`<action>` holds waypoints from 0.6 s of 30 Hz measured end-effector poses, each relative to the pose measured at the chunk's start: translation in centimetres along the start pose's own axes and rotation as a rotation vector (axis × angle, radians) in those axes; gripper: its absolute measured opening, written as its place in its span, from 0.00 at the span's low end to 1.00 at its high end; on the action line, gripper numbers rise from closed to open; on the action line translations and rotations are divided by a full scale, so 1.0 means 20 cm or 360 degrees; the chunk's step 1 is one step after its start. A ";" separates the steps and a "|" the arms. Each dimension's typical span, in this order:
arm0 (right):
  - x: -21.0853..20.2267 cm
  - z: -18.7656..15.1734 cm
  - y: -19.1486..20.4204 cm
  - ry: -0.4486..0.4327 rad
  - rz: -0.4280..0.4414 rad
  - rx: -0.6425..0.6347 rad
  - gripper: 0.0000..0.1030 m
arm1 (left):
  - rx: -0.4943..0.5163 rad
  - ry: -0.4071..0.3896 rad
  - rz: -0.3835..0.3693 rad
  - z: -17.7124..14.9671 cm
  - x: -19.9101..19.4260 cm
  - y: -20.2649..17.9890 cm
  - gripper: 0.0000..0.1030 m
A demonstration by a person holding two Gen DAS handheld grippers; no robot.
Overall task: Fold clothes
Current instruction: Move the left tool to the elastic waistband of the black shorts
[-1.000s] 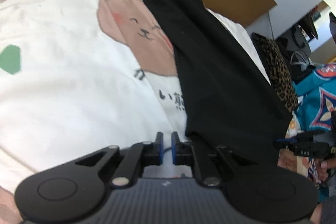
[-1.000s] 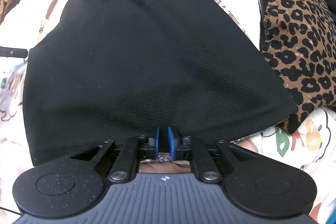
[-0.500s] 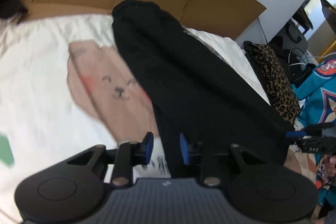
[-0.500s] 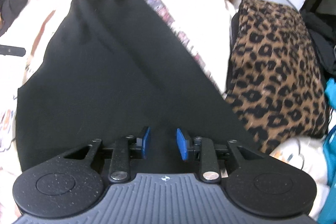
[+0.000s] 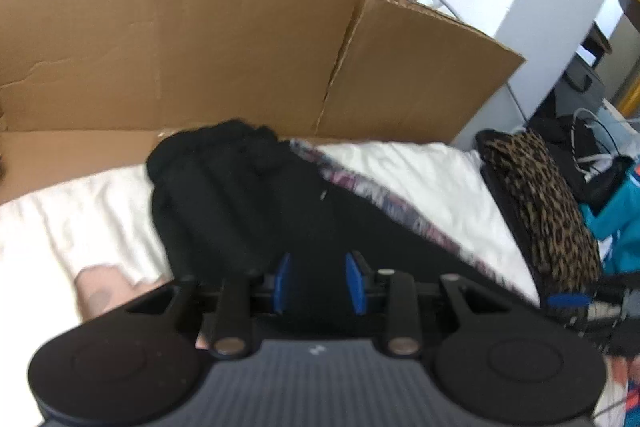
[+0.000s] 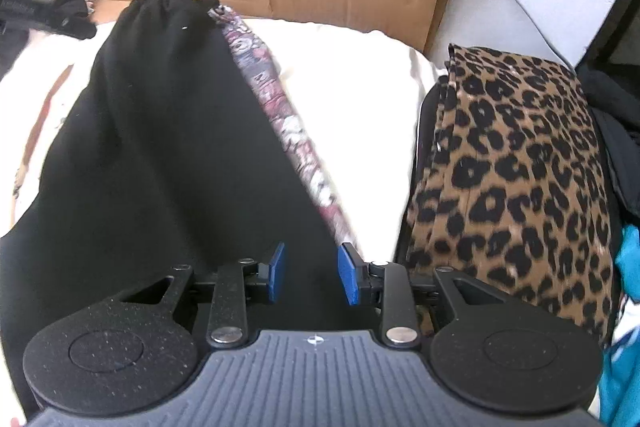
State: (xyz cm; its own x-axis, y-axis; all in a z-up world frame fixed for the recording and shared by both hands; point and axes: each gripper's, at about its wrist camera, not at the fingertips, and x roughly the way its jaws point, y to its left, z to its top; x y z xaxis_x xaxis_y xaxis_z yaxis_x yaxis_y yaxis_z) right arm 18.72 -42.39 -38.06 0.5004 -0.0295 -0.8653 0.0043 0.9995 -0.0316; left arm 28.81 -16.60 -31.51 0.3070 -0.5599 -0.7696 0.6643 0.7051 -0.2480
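A black garment [image 5: 240, 203] lies folded lengthwise on a white printed cover [image 5: 420, 179], its gathered waistband at the far end by the cardboard. A purple patterned strip [image 6: 280, 107] runs along its right edge. My left gripper [image 5: 318, 267] hovers over the near part of the black cloth; its jaws are opening and nothing is pinched between the blue pads. My right gripper [image 6: 311, 259] stands open above the near right part of the same black garment [image 6: 160, 147], with only cloth showing below the gap.
A cardboard sheet [image 5: 200, 47] stands behind the bed. A folded leopard-print cloth [image 6: 512, 167] lies to the right of the white cover [image 6: 352, 99], with a teal garment [image 5: 616, 219] beyond it. Dark clothes [image 6: 44, 11] are piled at the far left.
Both grippers let go of the near hem of the black garment, opened, and moved up and forward along it. The cardboard now fills the top of both views.
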 end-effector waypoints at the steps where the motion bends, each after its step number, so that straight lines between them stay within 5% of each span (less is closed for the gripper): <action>1: 0.04 0.02 -0.01 -0.0008 0.0002 0.0007 0.35 | -0.0014 0.0003 -0.0003 0.03 0.03 -0.02 0.32; 18: 0.24 0.24 -0.02 -0.0251 0.0082 0.0089 0.35 | -0.0202 0.0125 0.0169 0.37 0.44 -0.09 0.32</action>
State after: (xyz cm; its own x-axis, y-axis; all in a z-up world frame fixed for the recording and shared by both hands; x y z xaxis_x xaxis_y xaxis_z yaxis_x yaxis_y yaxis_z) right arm 25.29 -42.85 -39.79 0.6311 0.0198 -0.7755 0.0212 0.9989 0.0428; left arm 35.36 -26.15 -33.50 0.3137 -0.4471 -0.8377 0.5380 0.8106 -0.2312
